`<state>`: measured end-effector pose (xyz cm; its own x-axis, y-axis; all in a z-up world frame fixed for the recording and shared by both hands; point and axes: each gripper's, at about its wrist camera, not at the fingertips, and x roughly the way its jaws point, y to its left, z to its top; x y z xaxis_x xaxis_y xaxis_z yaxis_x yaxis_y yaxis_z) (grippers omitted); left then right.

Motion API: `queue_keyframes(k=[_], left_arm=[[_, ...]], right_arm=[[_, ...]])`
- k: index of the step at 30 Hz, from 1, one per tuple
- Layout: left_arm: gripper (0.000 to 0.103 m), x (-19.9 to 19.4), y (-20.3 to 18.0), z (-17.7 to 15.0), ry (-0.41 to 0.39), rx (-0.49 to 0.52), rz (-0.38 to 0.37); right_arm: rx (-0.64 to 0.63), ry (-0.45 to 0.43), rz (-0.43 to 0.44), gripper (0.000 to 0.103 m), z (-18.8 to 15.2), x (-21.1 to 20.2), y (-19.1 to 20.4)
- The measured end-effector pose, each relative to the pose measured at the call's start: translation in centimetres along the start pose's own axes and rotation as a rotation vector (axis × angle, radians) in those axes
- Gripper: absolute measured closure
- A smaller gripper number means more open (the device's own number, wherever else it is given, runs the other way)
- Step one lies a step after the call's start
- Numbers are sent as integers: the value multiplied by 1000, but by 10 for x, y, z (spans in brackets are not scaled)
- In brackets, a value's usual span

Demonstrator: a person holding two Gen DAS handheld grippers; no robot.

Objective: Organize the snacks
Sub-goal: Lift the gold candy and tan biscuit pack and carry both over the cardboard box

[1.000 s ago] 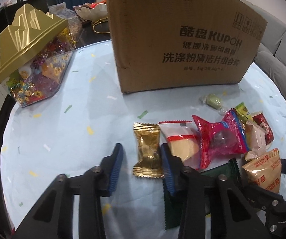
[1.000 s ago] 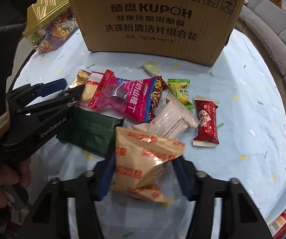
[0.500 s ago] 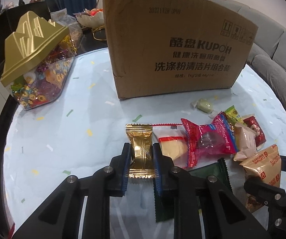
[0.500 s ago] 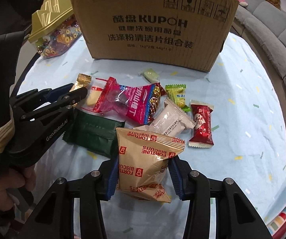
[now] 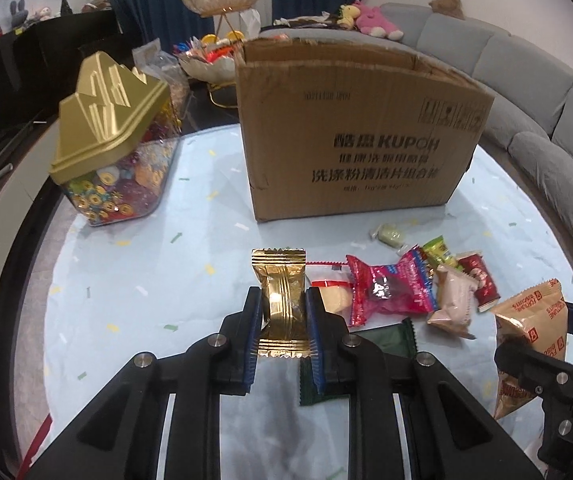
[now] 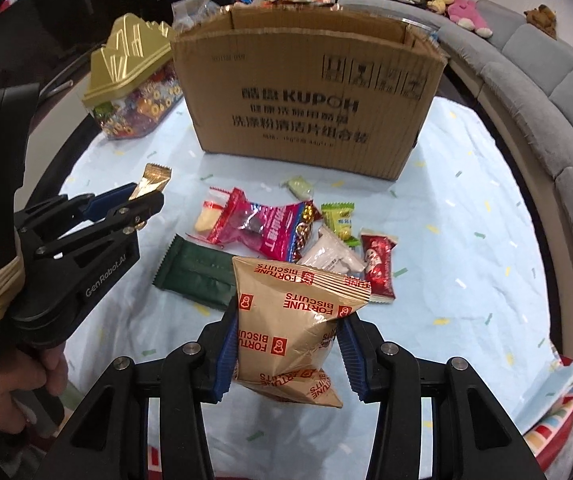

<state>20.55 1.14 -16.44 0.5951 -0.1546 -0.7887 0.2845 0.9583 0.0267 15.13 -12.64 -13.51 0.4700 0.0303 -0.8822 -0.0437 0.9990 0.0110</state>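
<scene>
1. My left gripper (image 5: pixel 283 322) is clamped on a gold-wrapped snack (image 5: pixel 282 300), blue pads pinching its middle so the foil is squeezed in at the waist. The wrapper stands upright between the jaws, its crimped top edge toward twelve o'clock.
2. My right gripper (image 6: pixel 288 344) is clamped on a tan biscuit pack (image 6: pixel 292 320) printed with red lettering. The bag bulges between the pads and its lower corner hangs out below them.
3. In the right wrist view, my left gripper sits at nine o'clock, the gold wrapper poking out past its tips, and my hand (image 6: pixel 14 384) wraps the handle at eight o'clock.
4. The rest of the snacks lie in a loose cluster on the pale blue tablecloth (image 6: pixel 466 280), at twelve o'clock from the biscuit pack: a dark green packet (image 6: pixel 196 276), a pink-red bag (image 6: pixel 262 230), a clear pouch with a yellowish piece (image 6: pixel 208 218), a white packet (image 6: pixel 332 258), a red candy (image 6: pixel 378 266), and a green-yellow candy (image 6: pixel 340 220).
5. A small pale green sweet (image 6: pixel 300 186) lies apart, nearer the box.
6. The open cardboard box (image 6: pixel 310 108) stands at twelve o'clock, beyond the cluster.
7. A clear candy jar with a gold lid (image 6: pixel 132 76) stands at ten o'clock, beside the box.
8. A grey sofa (image 6: pixel 558 92) curves along two o'clock.
</scene>
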Motion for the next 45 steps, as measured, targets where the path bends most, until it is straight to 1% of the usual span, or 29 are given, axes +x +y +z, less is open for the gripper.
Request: queue_keyframes(k=[12,20,26,32,36,45], left_arm=[[81,-61,-7,1,-41,-56,45],[81,-93,-15,1,-65,-75,71],[81,-105,-19,6,-67,-93,79],[81,-112,-23,20,-78,-95,87],[81,-116,-26,33,-92,-88,92],[81,-114,-29,64,-113,-96,85]], right_arm=[[19,-111,6,57,2,-50,-11],[20,-152,27,57,4,-71,-17],[18,-168,41,57,8,-80,-21],[11,-202,43,57,20,-91,-25],[7,-226,43,57,31,-97,-28],[-5,-249,51,57,57,-102,-35]])
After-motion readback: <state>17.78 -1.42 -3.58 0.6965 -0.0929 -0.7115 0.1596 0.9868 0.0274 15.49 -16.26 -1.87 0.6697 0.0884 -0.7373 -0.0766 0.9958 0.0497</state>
